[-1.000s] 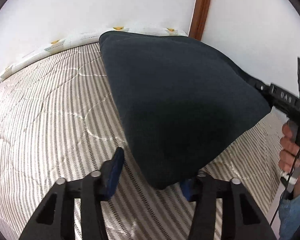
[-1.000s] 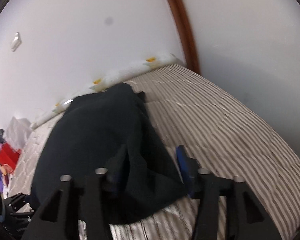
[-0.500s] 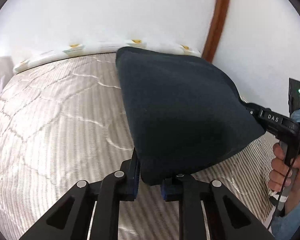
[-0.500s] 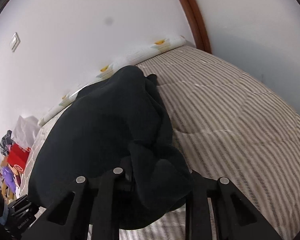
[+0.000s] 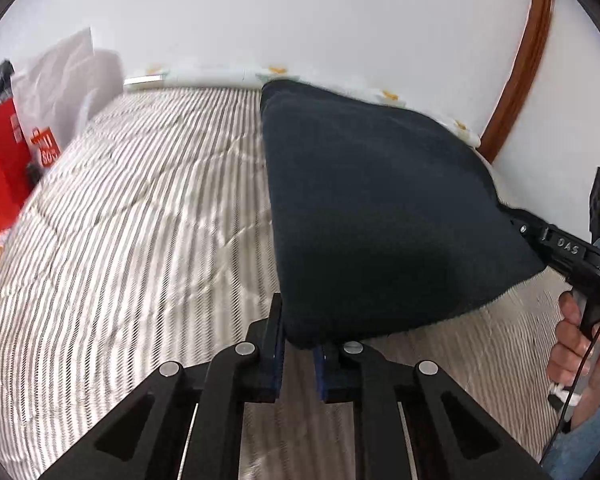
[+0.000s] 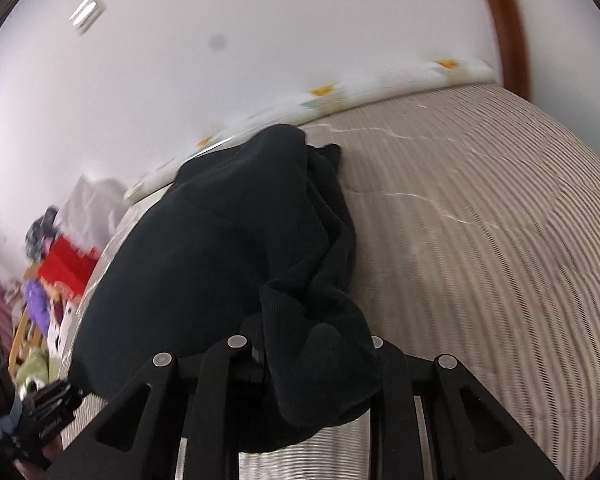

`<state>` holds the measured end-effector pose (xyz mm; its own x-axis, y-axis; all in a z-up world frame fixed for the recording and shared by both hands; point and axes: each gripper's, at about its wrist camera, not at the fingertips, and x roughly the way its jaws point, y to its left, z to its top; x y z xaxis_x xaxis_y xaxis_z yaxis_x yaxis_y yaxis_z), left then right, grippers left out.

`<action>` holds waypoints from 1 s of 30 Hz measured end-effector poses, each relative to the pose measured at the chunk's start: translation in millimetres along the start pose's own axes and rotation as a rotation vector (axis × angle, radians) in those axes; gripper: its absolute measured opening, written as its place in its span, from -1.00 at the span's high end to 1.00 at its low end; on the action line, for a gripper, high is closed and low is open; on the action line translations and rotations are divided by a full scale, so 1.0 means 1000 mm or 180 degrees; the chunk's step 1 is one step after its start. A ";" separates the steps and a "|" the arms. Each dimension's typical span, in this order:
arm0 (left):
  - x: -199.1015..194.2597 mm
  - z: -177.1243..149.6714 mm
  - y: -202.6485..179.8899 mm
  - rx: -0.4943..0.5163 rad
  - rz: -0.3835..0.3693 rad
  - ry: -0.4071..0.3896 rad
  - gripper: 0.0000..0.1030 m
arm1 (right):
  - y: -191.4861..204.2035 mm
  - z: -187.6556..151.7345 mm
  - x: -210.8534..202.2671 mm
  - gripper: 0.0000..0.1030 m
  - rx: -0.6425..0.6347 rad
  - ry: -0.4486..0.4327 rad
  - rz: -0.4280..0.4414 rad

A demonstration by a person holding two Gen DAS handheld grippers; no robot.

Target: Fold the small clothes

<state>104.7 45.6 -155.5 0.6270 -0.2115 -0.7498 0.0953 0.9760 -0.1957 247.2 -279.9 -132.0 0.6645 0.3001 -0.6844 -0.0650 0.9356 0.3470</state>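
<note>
**Both Grippers Hold the Dark Cloth Up**

The left gripper has its jaws closing on a corner of the dark cloth, and the cloth edge sits squeezed between the blue pads. The right gripper has its jaws closed on a bunched-up corner of the same cloth, though the cloth hides its tips. In the left view, the right gripper pokes in at 3 o'clock, held by a person's hand.

The cloth is lifted at the near side and stretched between the two grippers. Its far end reaches the top of the striped bed, toward 12 o'clock. In the left view the bed fills the picture from 9 o'clock to the middle, and the cloth runs from the middle over to 3 o'clock.

I think the folding has only just begun. The cloth is picked up but not laid flat, and I see no neat fold yet. All the folding is still to do.

A red bag stands at 9 o'clock beside the bed. I cannot tell what is in it.
</note>
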 end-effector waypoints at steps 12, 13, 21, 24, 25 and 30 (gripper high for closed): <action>-0.008 -0.019 0.007 0.0073 -0.0230 0.0177 0.72 | -0.002 -0.008 -0.059 0.34 -0.0320 -0.0291 -0.0204; -0.005 -0.019 0.007 0.0069 -0.0252 0.0176 0.67 | 0.002 -0.005 -0.059 0.34 -0.0378 -0.0301 -0.0202; -0.045 -0.017 0.012 0.0156 -0.0223 -0.0153 0.07 | 0.003 0.002 -0.010 0.91 -0.0357 -0.0064 -0.0215; -0.047 -0.005 0.005 0.0212 -0.0203 -0.0230 0.06 | -0.011 0.003 -0.031 0.93 -0.0152 -0.0352 0.0088; -0.044 -0.001 0.003 0.0231 -0.0212 -0.0231 0.06 | -0.015 0.002 -0.036 0.93 -0.0105 -0.0396 0.0139; -0.013 0.019 -0.007 0.0302 -0.0169 -0.0103 0.06 | -0.012 -0.011 -0.023 0.93 -0.0275 -0.0198 -0.0098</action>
<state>110.7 42.5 -132.7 0.6435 -0.2629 -0.7188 0.2009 0.9642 -0.1729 224.4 -296.4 -127.6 0.7120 0.2613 -0.6518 -0.1061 0.9576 0.2680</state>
